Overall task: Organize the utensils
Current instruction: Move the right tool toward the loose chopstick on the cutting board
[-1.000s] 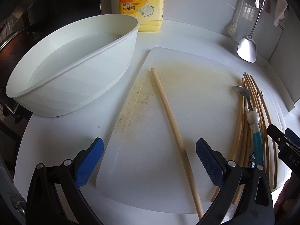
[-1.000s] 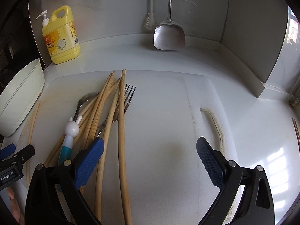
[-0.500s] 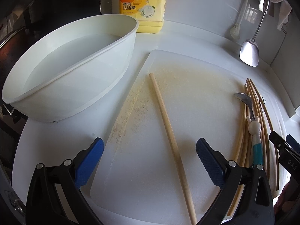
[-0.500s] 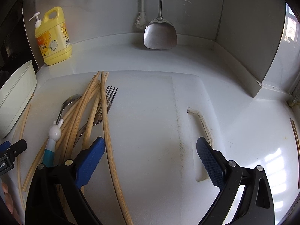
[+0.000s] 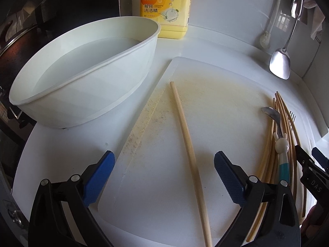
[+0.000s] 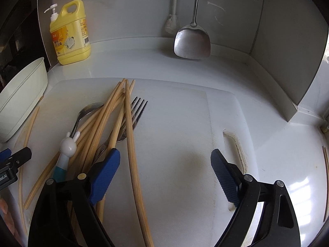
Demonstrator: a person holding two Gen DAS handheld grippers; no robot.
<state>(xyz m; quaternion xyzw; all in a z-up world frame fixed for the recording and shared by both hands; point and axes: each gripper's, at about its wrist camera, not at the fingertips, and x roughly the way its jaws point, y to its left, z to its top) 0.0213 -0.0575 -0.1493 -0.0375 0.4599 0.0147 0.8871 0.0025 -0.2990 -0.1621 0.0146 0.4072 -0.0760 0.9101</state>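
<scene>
Bamboo is what matters here: a lone chopstick (image 5: 186,142) lies on the white cutting board (image 5: 222,86) directly ahead of my left tongs (image 5: 164,177), its far tip pointing toward the back wall and its near end running down between the two blue pads and out of the bottom of the view. Its long axis runs almost straight away from me with a slight lean, so it already sits inside the gap of the left tongs, which stand wide apart and grip nothing.

The rest of the utensils are heaped at the right side of the board: a bundle of chopsticks (image 6: 107,123), a fork (image 6: 135,111), a metal spoon (image 6: 88,111) and a rabbit-topped spoon (image 6: 65,154). They lie ahead and to the left of my right tongs (image 6: 164,175), fanning away toward the wall. One chopstick from the heap (image 6: 133,154) crosses just inside the left pad (image 6: 104,177) of the right tongs. These tongs have just been closing a little, yet the pads are still apart and press on nothing; that one stick lies between them, nearer the left pad.

I judge the right tongs nearer the heap and the left nearer the lone stick. Either grasp would have to close across the stick's width, not along it. The white tub (image 5: 82,78) sits on the tabletop (image 5: 61,154) to the left of the board, well apart from the heap.
</scene>
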